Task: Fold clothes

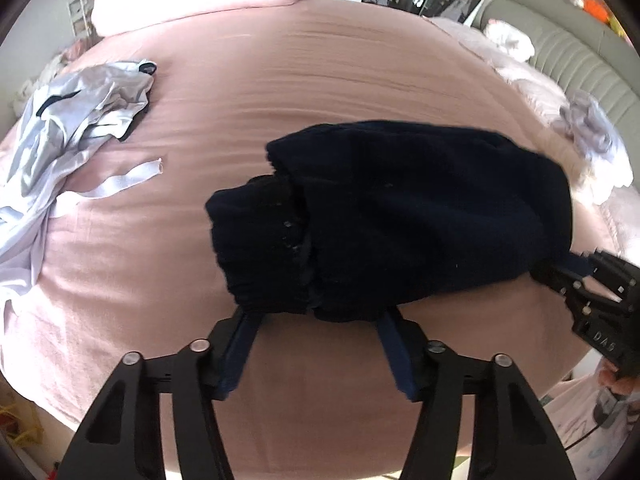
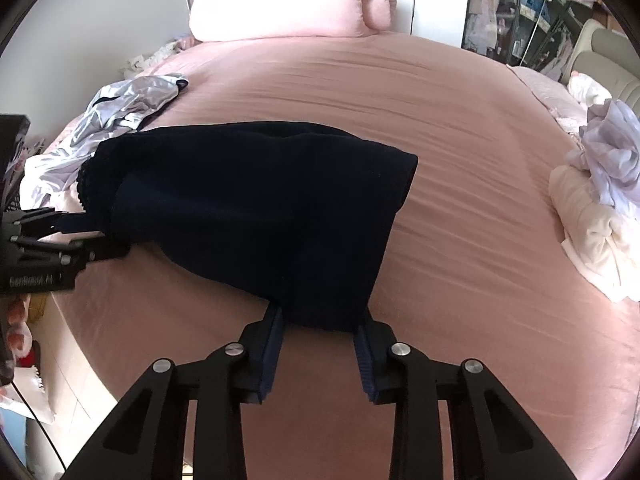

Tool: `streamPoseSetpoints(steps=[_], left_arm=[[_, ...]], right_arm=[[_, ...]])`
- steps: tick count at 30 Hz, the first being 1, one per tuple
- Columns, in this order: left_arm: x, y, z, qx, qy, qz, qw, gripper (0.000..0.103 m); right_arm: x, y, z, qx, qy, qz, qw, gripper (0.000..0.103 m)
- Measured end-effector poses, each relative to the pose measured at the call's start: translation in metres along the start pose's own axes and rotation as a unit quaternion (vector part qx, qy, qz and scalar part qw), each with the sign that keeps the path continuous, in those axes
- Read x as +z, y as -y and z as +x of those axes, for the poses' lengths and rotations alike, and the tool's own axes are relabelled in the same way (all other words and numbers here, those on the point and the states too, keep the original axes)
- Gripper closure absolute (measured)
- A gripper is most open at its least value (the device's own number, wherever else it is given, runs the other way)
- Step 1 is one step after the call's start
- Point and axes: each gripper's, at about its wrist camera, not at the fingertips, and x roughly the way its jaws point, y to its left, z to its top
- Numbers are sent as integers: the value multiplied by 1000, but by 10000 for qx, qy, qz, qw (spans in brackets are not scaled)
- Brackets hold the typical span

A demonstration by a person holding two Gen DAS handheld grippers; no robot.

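One dark navy garment [image 1: 400, 216] lies mid-bed on the pink sheet [image 1: 280, 80], already doubled over w/ a ribbed or lacy edge showing at its left end. Both tongs are at its near edge: left tongs [image 1: 316, 320] partway closed, fabric bunched between the fingers; right tongs [image 2: 320, 320] narrower, w/ the hem between the fingers at the garment's other corner. Can't tell for sure if the pads actually press the cloth in either view, since the tips vanish under the fabric.

Judging by the layout, the step is grabbing the near edge to fold or lift. To do it well: pinch all layers, not just the top one; keep both corners level & tension even so the fold stays square; lift before dragging so the sheet doesn't ruck.

Further out: grey-white garment [image 1: 80, 120] crumpled at the left, pale clothes pile [image 2: 600, 200] at the right, big pink pillow [image 2: 288, 0] at the far end.

Writing: "DAS" reads on the right tongs' body in the left view; lettering on the left tongs' body in the right view is too blurred to read.
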Motion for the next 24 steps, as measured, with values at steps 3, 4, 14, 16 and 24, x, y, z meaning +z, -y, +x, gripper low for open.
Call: streamPoseSetpoints(steps=[3, 4, 14, 16, 24], left_arm=[[1, -6, -2, -88, -19, -74, 9999, 55], [1, -7, -2, -83, -18, -56, 9999, 55], [4, -26, -13, -723, -431, -555, 9949, 40], [9, -37, -22, -1169, -376, -865, 9887, 35], [17, -46, -47, -1212, -23, -1189, 9855, 22]], right_arm=[[-1, 2, -1, -13, -8, 7, 10000, 76], [-1, 2, -1, -20, -13, 16, 10000, 76], [2, 9, -4, 201, -74, 313, 9993, 67], [3, 10, -8, 272, 6, 363, 9990, 38], [14, 23, -21, 544, 376, 867, 9940, 28]])
